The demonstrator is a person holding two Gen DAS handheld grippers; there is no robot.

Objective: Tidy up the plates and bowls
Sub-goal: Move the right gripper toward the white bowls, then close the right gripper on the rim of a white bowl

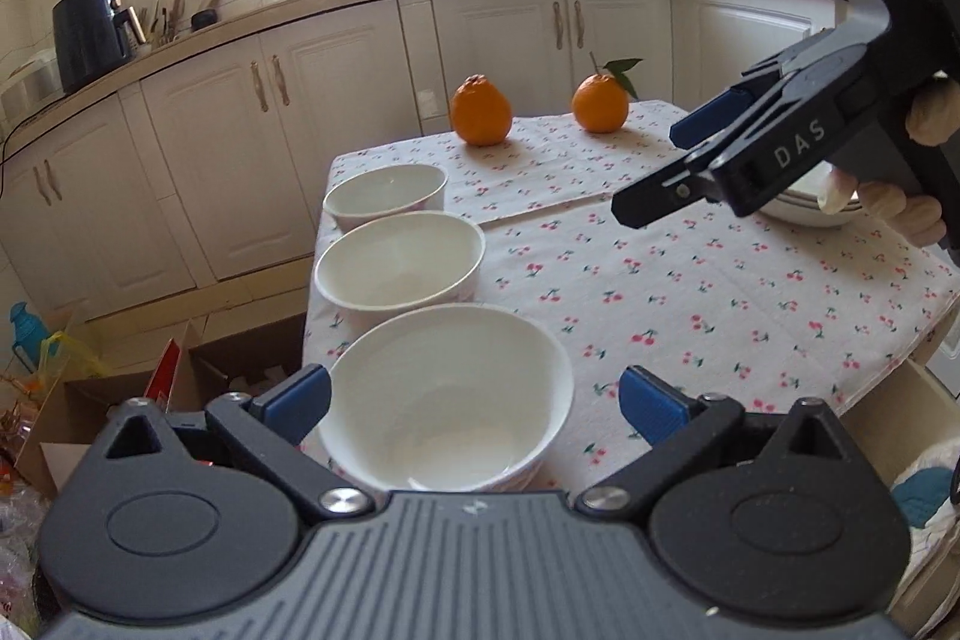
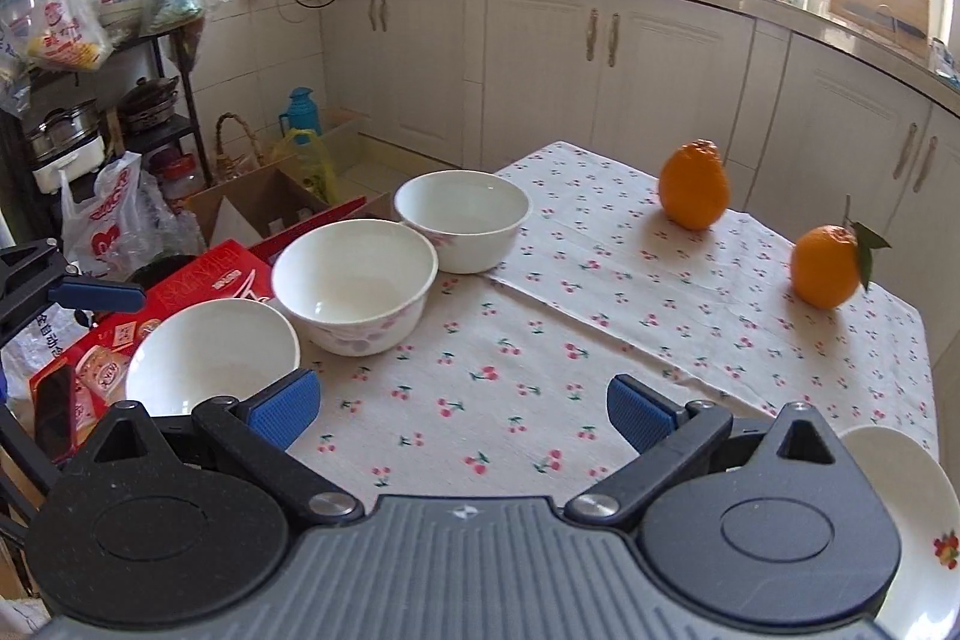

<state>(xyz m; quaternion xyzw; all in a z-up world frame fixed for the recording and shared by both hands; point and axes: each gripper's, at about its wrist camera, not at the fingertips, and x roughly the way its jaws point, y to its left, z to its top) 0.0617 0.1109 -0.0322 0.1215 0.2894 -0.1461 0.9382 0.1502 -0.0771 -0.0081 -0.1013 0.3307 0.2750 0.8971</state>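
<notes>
Left gripper (image 1: 474, 403): fingers spread wide, holding nothing, hovering over the near bowl (image 1: 447, 397) without visible contact. That bowl sits at the table's left edge; ridges under its rim suggest it's stacked on others, can't confirm. Three bowls in a row along that edge: near bowl, mid bowl (image 1: 399, 262) just behind it, far bowl (image 1: 387, 193) behind that. Whether neighbours touch is not clear.

Centre: cherry-print cloth (image 1: 660, 292), bare in the middle. Two oranges (image 1: 480, 111) at the far side, well apart; the right one (image 1: 600, 103) has a leaf.

Right gripper (image 2: 459, 412): fingers also spread wide, nothing between them, above bare cloth. In the left wrist view it hangs in the air over the table's right side, held by a gloved hand (image 1: 882, 202), with a stack of plates (image 1: 804, 211) behind it. In the right wrist view a plate (image 2: 918, 538) with a fruit print sits at lower right, beside the gripper body.
</notes>
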